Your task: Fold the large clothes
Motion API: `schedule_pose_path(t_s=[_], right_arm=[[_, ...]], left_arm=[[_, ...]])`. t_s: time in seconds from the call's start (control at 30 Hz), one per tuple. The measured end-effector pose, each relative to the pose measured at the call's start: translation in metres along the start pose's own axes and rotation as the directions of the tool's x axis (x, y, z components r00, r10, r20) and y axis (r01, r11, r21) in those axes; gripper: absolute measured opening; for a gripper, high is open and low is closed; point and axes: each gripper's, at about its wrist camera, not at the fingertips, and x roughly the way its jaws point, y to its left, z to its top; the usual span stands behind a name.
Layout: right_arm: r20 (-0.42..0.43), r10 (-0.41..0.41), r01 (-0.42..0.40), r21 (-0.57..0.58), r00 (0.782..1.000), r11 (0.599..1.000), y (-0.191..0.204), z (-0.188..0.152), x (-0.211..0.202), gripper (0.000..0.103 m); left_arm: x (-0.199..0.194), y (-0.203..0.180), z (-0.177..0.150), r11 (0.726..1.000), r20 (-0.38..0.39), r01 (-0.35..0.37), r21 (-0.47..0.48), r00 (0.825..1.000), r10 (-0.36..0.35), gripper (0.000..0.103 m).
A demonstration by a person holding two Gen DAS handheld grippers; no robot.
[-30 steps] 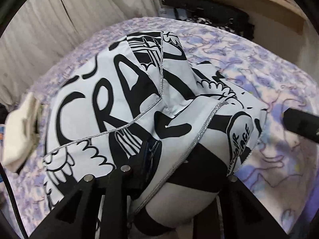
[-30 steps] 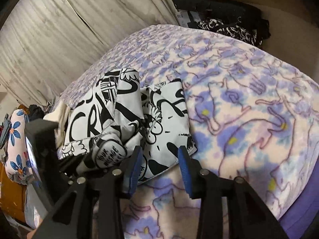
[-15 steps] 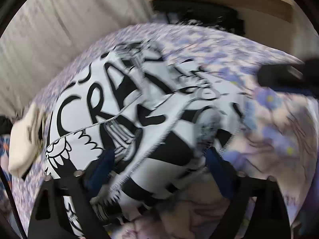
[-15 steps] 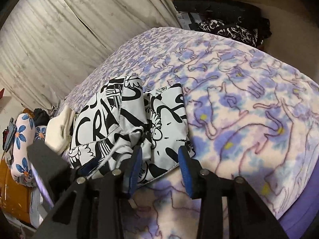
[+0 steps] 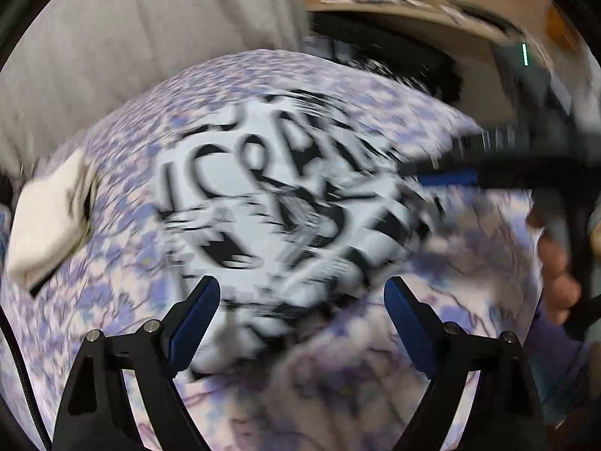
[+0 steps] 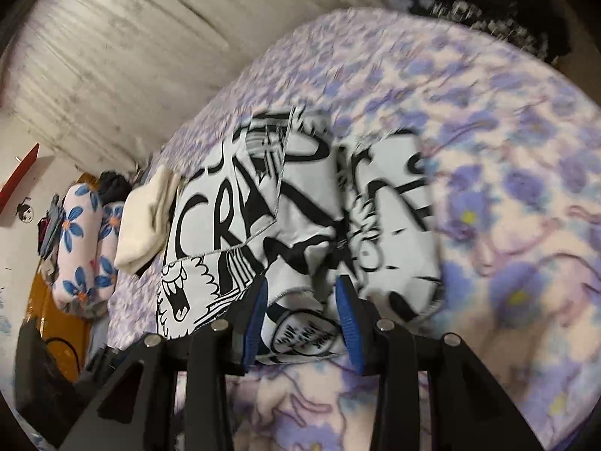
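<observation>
My left gripper (image 5: pixel 300 300) has let go of the shirt (image 6: pixel 300 218) and pulled back; its jaws are now closing with nothing between them. The white shirt, black letters reading "CRA", lies bunched on the purple blanket (image 6: pixel 507 225). My right gripper (image 6: pixel 302 300) hovers half-open, gripping nothing.

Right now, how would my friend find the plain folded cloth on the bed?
Start at the purple patterned fleece blanket covering the bed. Find the black-and-white graffiti-print garment, then look beside it on the wall side: the cream folded cloth is the only one without any print.

Garment (image 5: pixel 263 203) print motion-blurred, unreadable
</observation>
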Motion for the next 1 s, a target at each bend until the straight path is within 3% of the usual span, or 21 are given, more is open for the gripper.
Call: schedule_pose_path(t_s=[0.13, 0.2, 0.27, 0.3, 0.33, 0.37, 0.4, 0.53, 0.6, 0.67, 0.73, 0.87, 0.93, 1.0], right_arm=[[-0.116, 0.058, -0.052, 0.052, 0.992, 0.997, -0.009, 0.012, 0.035, 0.045], [-0.136, 0.071, -0.062, 0.066, 0.988, 0.996, -0.012, 0.016, 0.047, 0.045], [-0.16, 0.102, -0.09, 0.08, 0.982, 0.993, -0.013, 0.02, 0.059, 0.045], [-0.161, 0.108, -0.098, 0.067, 0.981, 0.993, -0.01, 0.021, 0.064, 0.045], [-0.157, 0.102, -0.095, 0.05, 0.982, 0.994, -0.008, 0.022, 0.065, 0.044], [-0.144, 0.072, -0.073, 0.004, 0.987, 0.997, -0.001, 0.023, 0.066, 0.029], [-0.121, 0.03, -0.036, -0.045, 0.992, 0.998, 0.006, 0.024, 0.065, 0.02], [0.037, 0.023, -0.018, -0.113, 0.999, 0.993, 0.024, 0.033, 0.025, 0.014], [0.166, 0.016, 0.008, -0.139, 0.986, 0.99, 0.031, 0.036, -0.012, 0.013], [0.207, -0.01, 0.042, -0.15, 0.978, 0.988, 0.03, 0.039, -0.027, 0.013], [0.2, -0.056, 0.083, -0.128, 0.978, 0.988, 0.018, 0.039, -0.023, 0.013], [0.048, -0.177, 0.179, -0.05, 0.983, 0.983, -0.024, 0.022, 0.032, 0.013], [0.04, -0.176, 0.178, -0.029, 0.984, 0.984, -0.039, 0.013, 0.043, 0.013], [0.049, -0.185, 0.187, -0.025, 0.981, 0.982, -0.036, 0.013, 0.041, 0.013]], left_arm=[[0.002, 0.057, 0.007, 0.989, 0.025, -0.026, -0.145, 0.999, 0.03, 0.084], [0.015, 0.081, 0.008, 0.979, 0.013, -0.022, -0.2, 1.0, 0.025, 0.065], [0.04, 0.101, 0.009, 0.968, -0.047, 0.004, -0.25, 0.999, -0.016, 0.043], [0.05, 0.108, 0.008, 0.961, -0.061, 0.039, -0.274, 0.996, -0.058, 0.043], [0.058, 0.114, 0.008, 0.948, -0.059, 0.066, -0.31, 0.994, -0.088, 0.043], [0.062, 0.116, 0.008, 0.945, -0.052, 0.067, -0.32, 0.995, -0.088, 0.043], [0.063, 0.114, 0.01, 0.949, -0.047, 0.061, -0.311, 0.996, -0.079, 0.043], [0.064, 0.101, 0.019, 0.963, -0.036, 0.069, -0.262, 0.996, -0.081, 0.045], [0.062, 0.094, 0.026, 0.966, -0.011, 0.091, -0.241, 0.995, -0.096, 0.045], [0.06, 0.083, 0.038, 0.973, 0.007, 0.101, -0.209, 0.995, -0.102, 0.044], [0.063, 0.066, 0.045, 0.987, 0.015, 0.057, -0.152, 0.998, -0.056, 0.04], [0.094, 0.042, 0.038, 0.998, -0.06, -0.049, -0.048, 0.997, 0.046, 0.038], [0.107, 0.029, 0.027, 0.995, -0.071, -0.101, 0.011, 0.992, 0.101, 0.037], [0.104, 0.02, 0.024, 0.989, -0.033, -0.14, 0.044, 0.989, 0.142, 0.038]])
